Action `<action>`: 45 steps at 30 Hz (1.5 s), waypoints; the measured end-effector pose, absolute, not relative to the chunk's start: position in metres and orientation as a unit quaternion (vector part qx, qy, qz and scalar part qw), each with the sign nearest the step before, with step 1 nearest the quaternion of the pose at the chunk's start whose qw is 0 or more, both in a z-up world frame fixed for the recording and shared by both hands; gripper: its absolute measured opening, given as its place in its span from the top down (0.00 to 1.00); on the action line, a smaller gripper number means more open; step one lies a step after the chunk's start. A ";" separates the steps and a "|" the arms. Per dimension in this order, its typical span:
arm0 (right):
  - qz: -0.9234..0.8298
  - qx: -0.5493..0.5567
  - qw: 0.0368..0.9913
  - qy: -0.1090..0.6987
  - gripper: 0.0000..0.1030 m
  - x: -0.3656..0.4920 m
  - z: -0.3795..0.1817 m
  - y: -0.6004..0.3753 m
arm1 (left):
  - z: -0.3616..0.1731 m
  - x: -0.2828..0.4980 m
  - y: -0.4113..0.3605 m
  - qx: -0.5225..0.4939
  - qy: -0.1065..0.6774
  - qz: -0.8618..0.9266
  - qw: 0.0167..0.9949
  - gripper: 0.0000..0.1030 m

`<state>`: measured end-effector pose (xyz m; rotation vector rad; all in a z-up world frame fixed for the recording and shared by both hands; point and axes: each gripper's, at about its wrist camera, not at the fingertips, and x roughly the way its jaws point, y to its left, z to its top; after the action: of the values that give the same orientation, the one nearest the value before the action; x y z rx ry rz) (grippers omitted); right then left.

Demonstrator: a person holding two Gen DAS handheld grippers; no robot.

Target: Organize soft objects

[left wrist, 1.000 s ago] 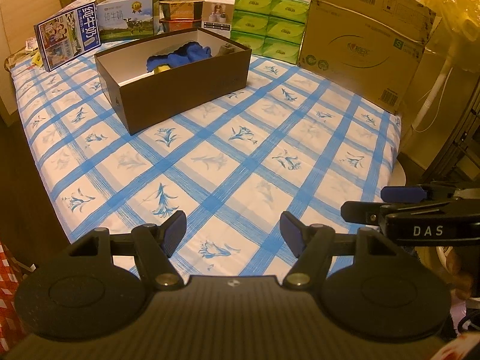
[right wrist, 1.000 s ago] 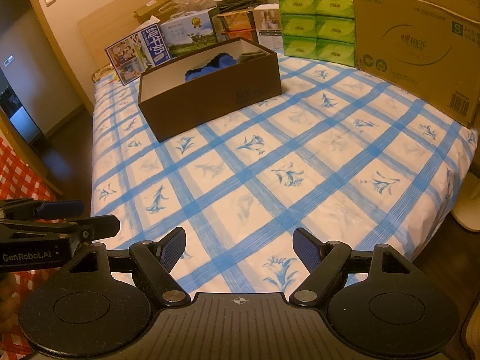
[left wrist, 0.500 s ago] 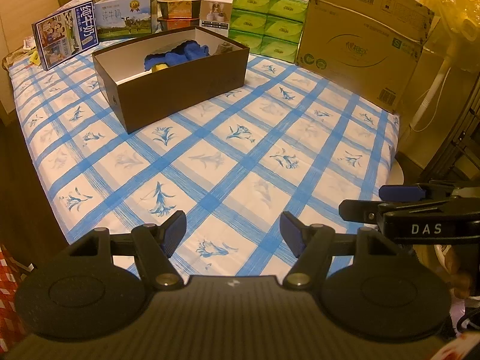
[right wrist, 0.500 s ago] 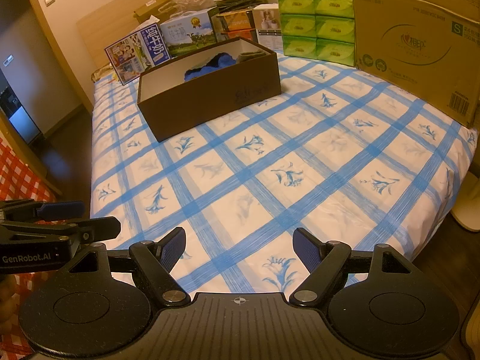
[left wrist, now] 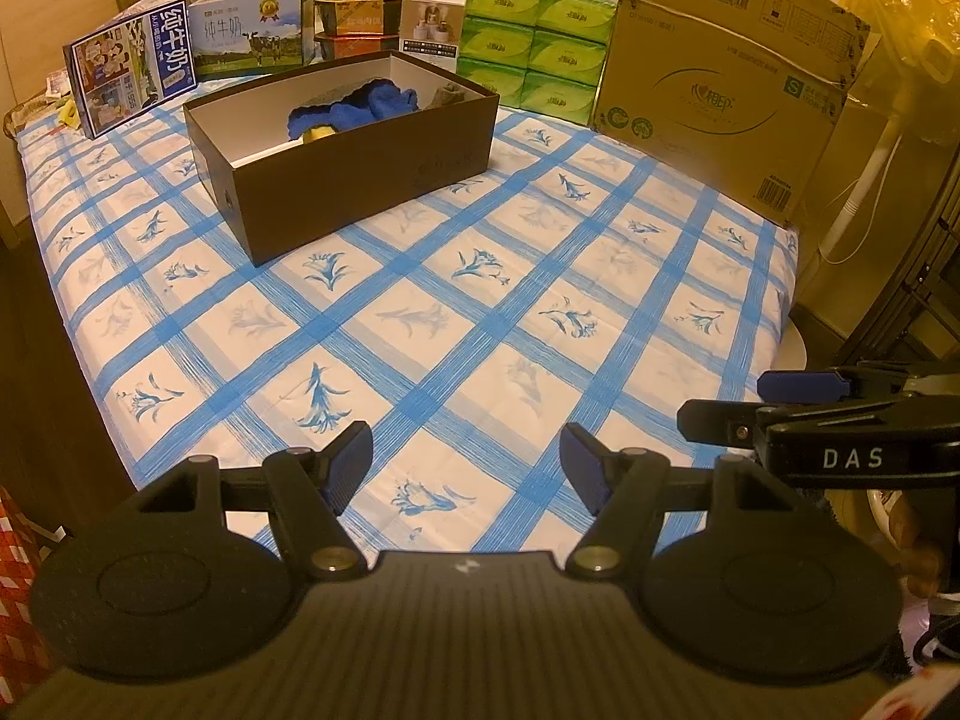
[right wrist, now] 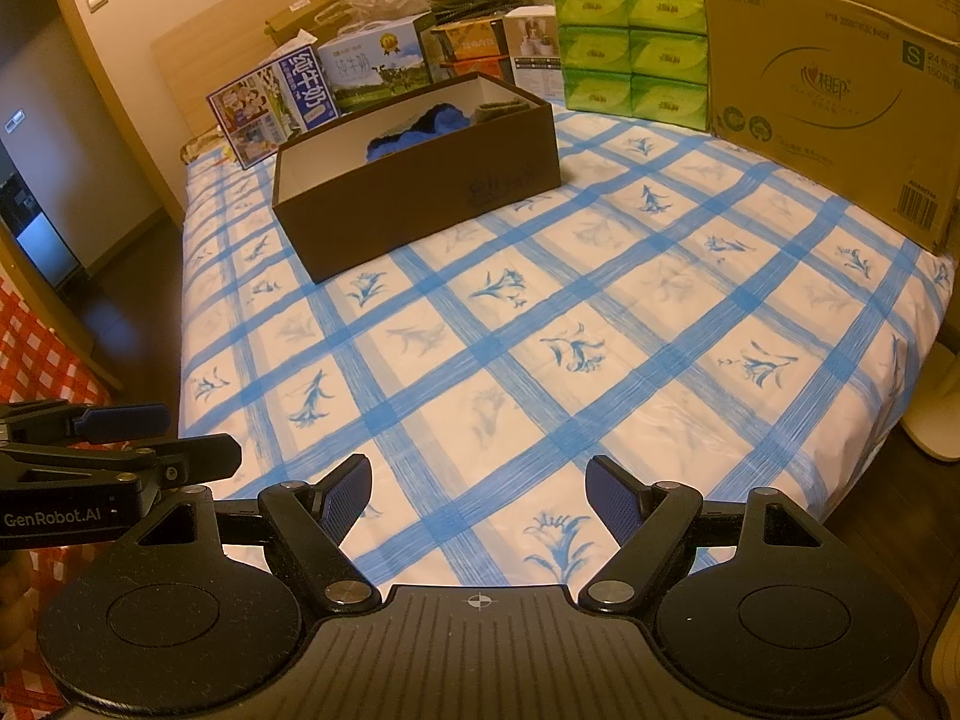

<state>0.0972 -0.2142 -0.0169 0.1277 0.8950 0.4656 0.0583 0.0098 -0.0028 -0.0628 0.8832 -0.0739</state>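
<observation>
Blue soft bundle (left wrist: 366, 105) seen crumpled in brown box (left wrist: 360, 180), upper left of frame. Left gripper (left wrist: 467, 468) and right gripper (right wrist: 477, 495) held wide, nothing gripped.

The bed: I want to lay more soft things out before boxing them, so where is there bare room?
The checked sheet is bare from the brown box forward to both open grippers, left gripper and right gripper, and across to the big carton. It is crowded along the headboard: milk cartons, green tissue packs.
</observation>
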 end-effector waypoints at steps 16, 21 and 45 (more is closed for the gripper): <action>0.222 0.062 0.873 0.429 0.24 0.098 -0.018 -0.215 | -0.004 0.059 0.009 -0.031 0.428 -0.036 0.903 0.35; 0.222 0.061 0.873 0.430 0.24 0.099 -0.018 -0.215 | -0.004 0.059 0.009 -0.031 0.428 -0.036 0.903 0.35; 0.222 0.062 0.872 0.432 0.24 0.100 -0.020 -0.216 | -0.005 0.060 0.009 -0.031 0.429 -0.037 0.902 0.35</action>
<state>0.0996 -0.2155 -0.0201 0.1304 0.9020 0.4632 0.0604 0.0092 -0.0052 -0.0647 0.8876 -0.0757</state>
